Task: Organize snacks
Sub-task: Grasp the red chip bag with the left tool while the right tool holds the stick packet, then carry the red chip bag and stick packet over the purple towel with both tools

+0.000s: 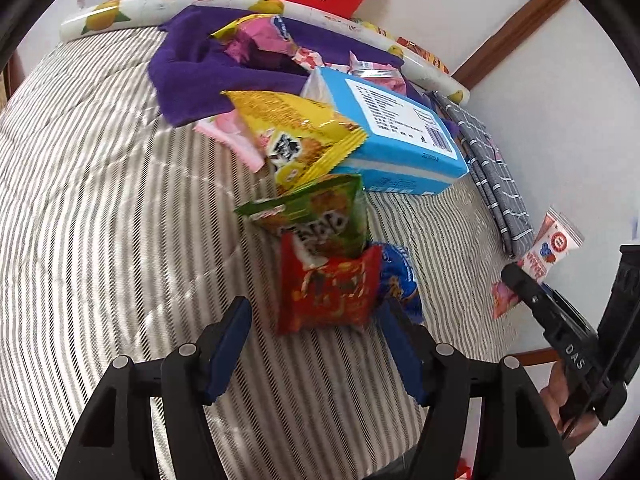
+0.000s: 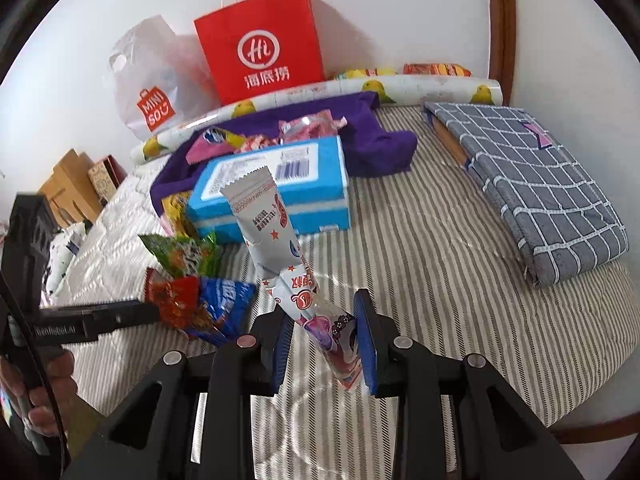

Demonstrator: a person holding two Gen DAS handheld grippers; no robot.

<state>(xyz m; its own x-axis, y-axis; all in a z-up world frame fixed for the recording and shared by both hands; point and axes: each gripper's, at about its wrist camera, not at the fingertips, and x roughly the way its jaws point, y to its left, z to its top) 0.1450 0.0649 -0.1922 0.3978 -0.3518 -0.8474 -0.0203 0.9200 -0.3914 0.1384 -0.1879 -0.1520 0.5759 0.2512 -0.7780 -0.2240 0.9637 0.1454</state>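
White snack sachet (image 2: 276,236) in right gripper (image 2: 326,344), probably clamped.

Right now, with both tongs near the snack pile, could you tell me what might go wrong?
1. The right tongs pinch only the lower end of the long white-and-pink sausage stick packet; it tilts and could slip out.
2. The open left tongs flank the red crinkly snack packet, which overlaps the green snack packet; closing could drag both.
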